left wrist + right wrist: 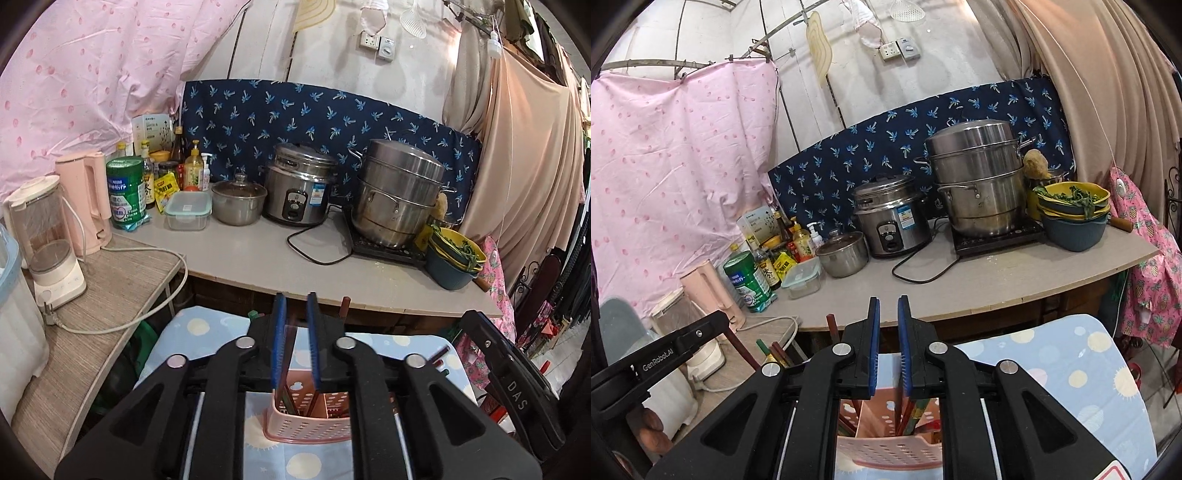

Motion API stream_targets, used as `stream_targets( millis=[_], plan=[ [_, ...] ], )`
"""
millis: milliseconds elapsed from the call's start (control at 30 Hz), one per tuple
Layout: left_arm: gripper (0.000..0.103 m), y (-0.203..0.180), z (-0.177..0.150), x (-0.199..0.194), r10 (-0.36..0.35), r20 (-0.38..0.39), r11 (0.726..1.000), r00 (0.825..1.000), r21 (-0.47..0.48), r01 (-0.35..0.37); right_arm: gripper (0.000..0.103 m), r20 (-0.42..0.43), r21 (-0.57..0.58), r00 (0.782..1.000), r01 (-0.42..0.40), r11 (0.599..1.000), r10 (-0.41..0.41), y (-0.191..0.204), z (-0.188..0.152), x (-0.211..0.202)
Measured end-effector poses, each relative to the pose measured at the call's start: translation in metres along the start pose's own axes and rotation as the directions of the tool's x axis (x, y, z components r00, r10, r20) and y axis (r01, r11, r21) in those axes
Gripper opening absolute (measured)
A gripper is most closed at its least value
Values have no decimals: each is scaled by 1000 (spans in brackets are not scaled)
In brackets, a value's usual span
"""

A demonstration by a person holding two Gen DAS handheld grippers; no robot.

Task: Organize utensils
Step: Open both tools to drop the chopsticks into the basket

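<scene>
pink perforated utensil basket [308,417], chopsticks [905,410] inside

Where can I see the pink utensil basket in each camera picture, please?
Left wrist view: the pink utensil basket sits bottom centre, behind the blue pads.
Right wrist view: pink utensil basket at bottom centre, chopsticks standing inside.
Shared landmark: the rice cooker on the counter.

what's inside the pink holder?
The pink holder has chopsticks standing in it, reddish-brown with some green showing. The count and the bottom of the holder are hidden behind the right claw and its perforated wall.
</scene>
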State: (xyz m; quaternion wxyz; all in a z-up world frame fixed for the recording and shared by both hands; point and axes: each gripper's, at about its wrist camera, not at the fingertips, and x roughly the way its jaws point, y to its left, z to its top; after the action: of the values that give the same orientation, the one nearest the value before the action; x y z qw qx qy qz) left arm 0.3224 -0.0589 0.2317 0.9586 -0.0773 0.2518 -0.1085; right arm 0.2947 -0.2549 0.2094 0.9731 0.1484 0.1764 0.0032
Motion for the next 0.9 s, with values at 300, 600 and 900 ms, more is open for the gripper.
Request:
stream_targets(
  millis=[300, 600, 900],
  plan=[
    [33, -4, -8, -16, 1, -36, 1000, 999, 14, -1, 20, -11, -4, 1000, -13, 1000, 13, 5, -7, -22],
    [36, -9, -22, -51, 4, -57, 999, 998, 50, -1, 23, -29, -20, 999, -22, 1000, 21, 14, -24, -59],
    [45, -18, -49, -91, 9, -83, 995, 997, 102, -1, 29, -51, -40, 998, -24, 999, 22, 19, -50, -106]
  ],
)
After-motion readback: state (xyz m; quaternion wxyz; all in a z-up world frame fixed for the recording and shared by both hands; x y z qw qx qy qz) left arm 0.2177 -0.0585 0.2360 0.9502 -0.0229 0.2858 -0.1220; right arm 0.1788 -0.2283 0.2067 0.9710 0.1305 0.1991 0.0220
